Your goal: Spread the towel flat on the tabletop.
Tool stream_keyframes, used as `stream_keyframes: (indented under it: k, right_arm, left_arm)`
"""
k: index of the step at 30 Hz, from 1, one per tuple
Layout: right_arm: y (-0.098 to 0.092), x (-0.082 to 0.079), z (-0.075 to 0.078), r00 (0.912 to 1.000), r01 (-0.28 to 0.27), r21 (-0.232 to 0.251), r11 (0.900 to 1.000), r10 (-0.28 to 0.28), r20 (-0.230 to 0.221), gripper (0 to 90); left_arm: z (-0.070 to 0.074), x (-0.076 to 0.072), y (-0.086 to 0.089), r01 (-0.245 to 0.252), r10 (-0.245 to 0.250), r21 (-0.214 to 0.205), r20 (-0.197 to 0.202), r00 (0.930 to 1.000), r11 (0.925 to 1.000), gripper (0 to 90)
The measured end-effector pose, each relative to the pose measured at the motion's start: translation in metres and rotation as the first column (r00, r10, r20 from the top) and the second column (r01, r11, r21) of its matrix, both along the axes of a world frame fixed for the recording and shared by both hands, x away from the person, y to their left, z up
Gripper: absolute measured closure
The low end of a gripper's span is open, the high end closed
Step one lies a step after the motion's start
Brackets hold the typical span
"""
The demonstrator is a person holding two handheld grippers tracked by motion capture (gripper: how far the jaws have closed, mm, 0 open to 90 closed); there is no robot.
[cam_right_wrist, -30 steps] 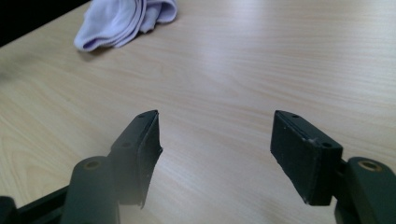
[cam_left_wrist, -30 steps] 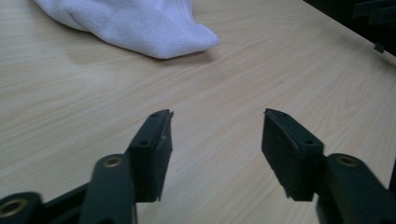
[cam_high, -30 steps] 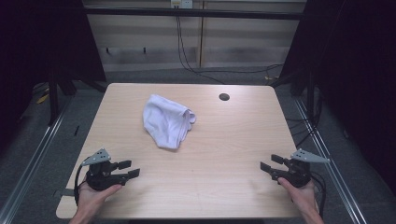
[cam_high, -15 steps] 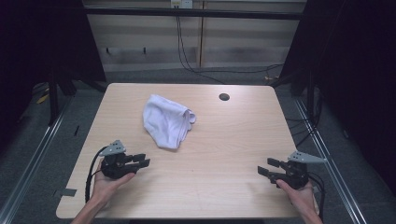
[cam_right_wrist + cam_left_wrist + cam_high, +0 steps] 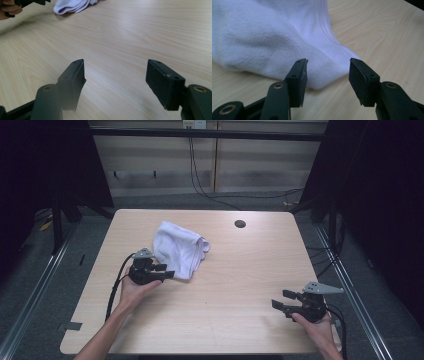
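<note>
Two hand-held grippers stand wide. Left hand-held gripper [image 5: 167, 271], jaws just reopened, frames the white cloth's [image 5: 180, 247] near corner; right hand-held gripper [image 5: 281, 299] idles well away. Next, probably, closing on that corner.

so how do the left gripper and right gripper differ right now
The left gripper sits at the near edge of the white cloth, while the right gripper is far from it, over bare table. The left gripper's jaws frame a fold of cloth without pressing it and have just been opening; the right gripper's jaws frame only wood. Both are open.
</note>
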State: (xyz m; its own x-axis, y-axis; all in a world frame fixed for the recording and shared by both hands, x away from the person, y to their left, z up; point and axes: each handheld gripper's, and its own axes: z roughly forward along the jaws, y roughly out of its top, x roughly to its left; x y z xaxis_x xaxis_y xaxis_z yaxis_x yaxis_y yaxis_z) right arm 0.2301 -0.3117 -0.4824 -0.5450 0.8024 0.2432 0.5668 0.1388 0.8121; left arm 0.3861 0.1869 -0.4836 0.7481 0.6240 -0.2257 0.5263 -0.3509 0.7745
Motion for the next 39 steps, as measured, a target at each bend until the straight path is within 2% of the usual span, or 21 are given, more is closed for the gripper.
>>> stream_keyframes:
  k: [1, 2, 5, 6, 7, 8, 9, 10, 12, 16, 19, 20, 21, 26, 30, 32, 33, 35, 37, 38, 39]
  right_arm:
    - [0.0, 0.0, 0.0, 1.0, -0.001, -0.001, 1.0, 0.001, -0.003, 31.1]
    - [0.0, 0.0, -0.001, 1.0, -0.006, 0.0, 1.0, 0.006, -0.005, 31.0]
    - [0.001, -0.001, 0.0, 0.9999, -0.012, -0.003, 0.9999, 0.012, -0.008, 30.9]
    - [0.001, -0.001, 0.0, 0.9998, -0.018, -0.002, 0.9998, 0.018, -0.007, 30.9]
    - [0.001, -0.001, 0.0, 0.9998, -0.018, -0.002, 0.9998, 0.018, -0.007, 30.9]
    - [0.002, -0.001, -0.001, 0.9996, -0.026, -0.004, 0.9997, 0.026, -0.011, 30.9]
    - [0.002, -0.001, -0.001, 0.9996, -0.026, -0.004, 0.9997, 0.026, -0.011, 30.9]
    - [0.002, -0.001, -0.001, 0.9995, -0.03, -0.004, 0.9996, 0.03, -0.011, 30.9]
    - [0.004, -0.001, -0.001, 0.9994, -0.03, -0.006, 0.9995, 0.03, -0.017, 30.9]
    - [0.006, -0.001, 0.001, 0.9995, -0.029, -0.003, 0.9996, 0.029, -0.009, 31.0]
    - [0.009, -0.002, 0.002, 0.9996, -0.028, -0.002, 0.9996, 0.028, -0.003, 31.0]
    - [0.012, -0.004, 0.004, 0.9996, -0.027, -0.021, 0.9994, 0.027, 0.008, 31.6]
    - [0.012, -0.004, 0.004, 0.9996, -0.027, -0.021, 0.9994, 0.027, 0.008, 31.6]
    - [0.027, -0.012, 0.009, 0.9962, -0.079, -0.056, 0.9953, 0.081, 0.032, 32.9]
    - [0.043, -0.015, 0.01, 0.9921, -0.12, -0.051, 0.9914, 0.122, 0.03, 33.2]
    - [0.051, -0.014, 0.009, 0.9892, -0.142, -0.053, 0.9884, 0.144, 0.027, 33.7]
    - [0.057, -0.013, 0.009, 0.9871, -0.158, -0.05, 0.9862, 0.159, 0.018, 34.2]
    - [0.065, -0.01, 0.007, 0.9837, -0.179, -0.041, 0.9829, 0.18, 0.009, 36.8]
    - [0.074, -0.006, 0.008, 0.9798, -0.199, -0.033, 0.9794, 0.199, 0.011, 41.6]
    - [0.084, -0.001, 0.008, 0.9769, -0.213, -0.021, 0.9769, 0.213, 0.017, 52.3]
    - [0.084, -0.001, 0.008, 0.9769, -0.213, -0.021, 0.9769, 0.213, 0.017, 52.3]
  left_arm:
    - [-0.002, 0.003, -0.005, 0.003, -0.003, 0.011, 0.001, 1.0, 0.9999, 50.2]
    - [-0.004, 0.005, -0.009, 0.023, -0.023, 0.021, -0.002, 0.9997, 0.9995, 56.3]
    - [-0.012, 0.008, -0.019, 0.037, -0.036, 0.071, -0.018, 0.9992, 0.9968, 55.5]
    - [-0.02, 0.005, -0.023, 0.042, -0.042, 0.115, -0.002, 0.9991, 0.9925, 57.9]
    - [-0.02, 0.005, -0.023, 0.042, -0.042, 0.115, -0.002, 0.9991, 0.9925, 60.7]
    - [-0.019, 0.001, -0.024, 0.038, -0.042, 0.147, 0.023, 0.9989, 0.9884, 69.6]
    - [-0.018, 0.0, -0.024, 0.039, -0.042, 0.158, 0.016, 0.999, 0.9866, 69.6]
    - [-0.017, -0.002, -0.023, 0.05, -0.052, 0.165, 0.012, 0.9986, 0.985, 75.7]
    - [-0.019, -0.01, -0.019, 0.063, -0.062, 0.128, -0.007, 0.998, 0.9898, 87.1]
    - [-0.018, -0.025, -0.018, 0.101, -0.099, 0.133, -0.018, 0.9949, 0.986, 88.2]
    - [-0.018, -0.039, -0.018, 0.133, -0.129, 0.108, -0.036, 0.9909, 0.9853, 88.5]
    - [-0.018, -0.055, -0.021, 0.169, -0.164, 0.094, -0.053, 0.985, 0.9811, 88.5]
    - [-0.018, -0.055, -0.021, 0.169, -0.164, 0.094, -0.053, 0.985, 0.9811, 88.6]
    - [-0.016, -0.09, -0.033, 0.27, -0.264, 0.09, -0.077, 0.9615, 0.9585, 88.6]
    - [-0.015, -0.106, -0.044, 0.31, -0.302, 0.081, -0.098, 0.9482, 0.9472, 88.8]
    - [-0.014, -0.115, -0.05, 0.349, -0.34, 0.076, -0.114, 0.9336, 0.9339, 88.8]
    - [-0.015, -0.118, -0.051, 0.358, -0.349, 0.066, -0.121, 0.9293, 0.9313, 88.9]
    - [-0.014, -0.127, -0.054, 0.385, -0.374, 0.066, -0.131, 0.9181, 0.9207, 88.9]
    - [-0.013, -0.134, -0.055, 0.4, -0.389, 0.057, -0.145, 0.9097, 0.9147, 88.4]
    - [-0.011, -0.137, -0.054, 0.409, -0.398, 0.052, -0.142, 0.9062, 0.9113, 86.3]
    - [-0.01, -0.138, -0.054, 0.411, -0.401, 0.052, -0.138, 0.9056, 0.9102, 86.3]
